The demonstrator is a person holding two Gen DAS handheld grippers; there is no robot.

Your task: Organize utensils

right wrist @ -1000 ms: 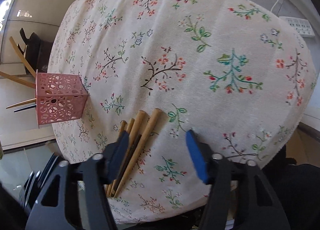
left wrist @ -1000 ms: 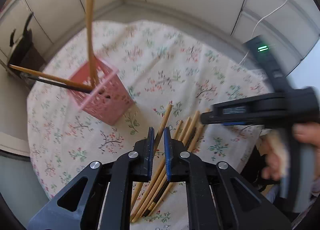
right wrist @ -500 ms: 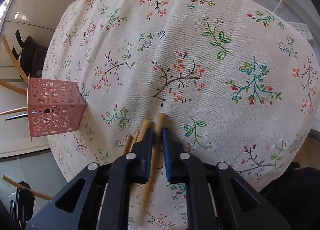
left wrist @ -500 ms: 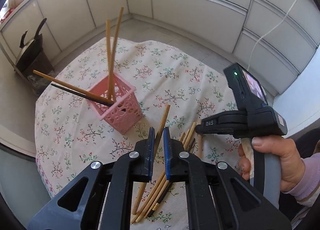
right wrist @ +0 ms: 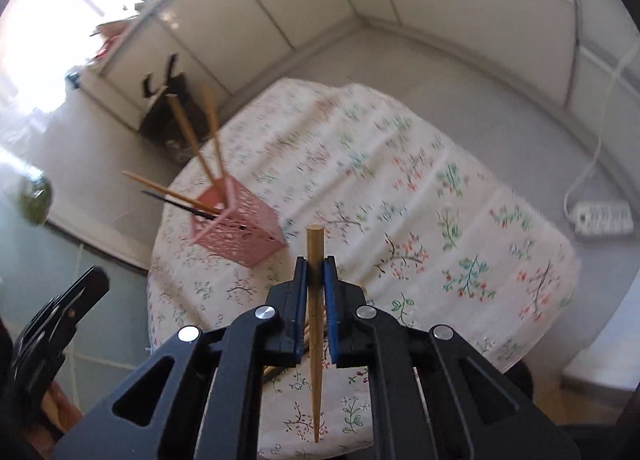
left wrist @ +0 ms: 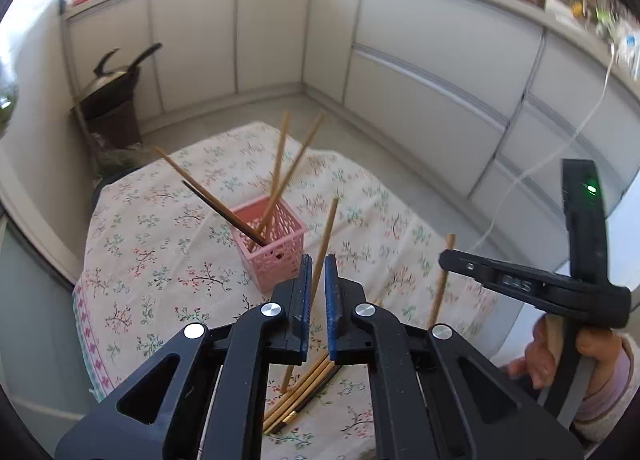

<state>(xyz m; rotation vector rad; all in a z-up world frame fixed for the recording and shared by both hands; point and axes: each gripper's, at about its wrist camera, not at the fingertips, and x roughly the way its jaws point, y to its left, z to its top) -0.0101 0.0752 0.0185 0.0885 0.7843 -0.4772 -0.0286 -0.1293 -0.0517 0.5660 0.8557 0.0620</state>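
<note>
- Left gripper (left wrist: pixel 316 300): its jaws are pinched narrow on a light wooden chopstick (left wrist: pixel 320 272), held near mid-length; the thick end rises toward the far side, the thin tip hangs just above the cloth.
- Right gripper (right wrist: pixel 316 284): its jaws are clamped on a second chopstick (right wrist: pixel 314 320) close to its blunt top end, so most of the length hangs tapered below the pads — expect it to swing.
- Handling: you are carrying thin, stiff, very light sticks. The smooth round wood can pivot between flat pads; I judge a grip nearer the middle steadier than one at the end.
- Target: the pink basket (left wrist: pixel 276 248) stands on the floral tablecloth (left wrist: pixel 152 244), left of centre, with four chopsticks (left wrist: pixel 280 168) already leaning out of it at splayed angles, one of them dark.
- Remaining work: a small bundle of loose chopsticks (left wrist: pixel 304 392) lies on the near part of the cloth, under the left gripper.
- Open room: the cloth far and right of the basket is bare. The basket is perforated and probably light — a knock on the leaning sticks could tip it, so come in from above through the gap between them.
- Edges: the table edge falls away on the left, and the basket sits not far from it.
</note>
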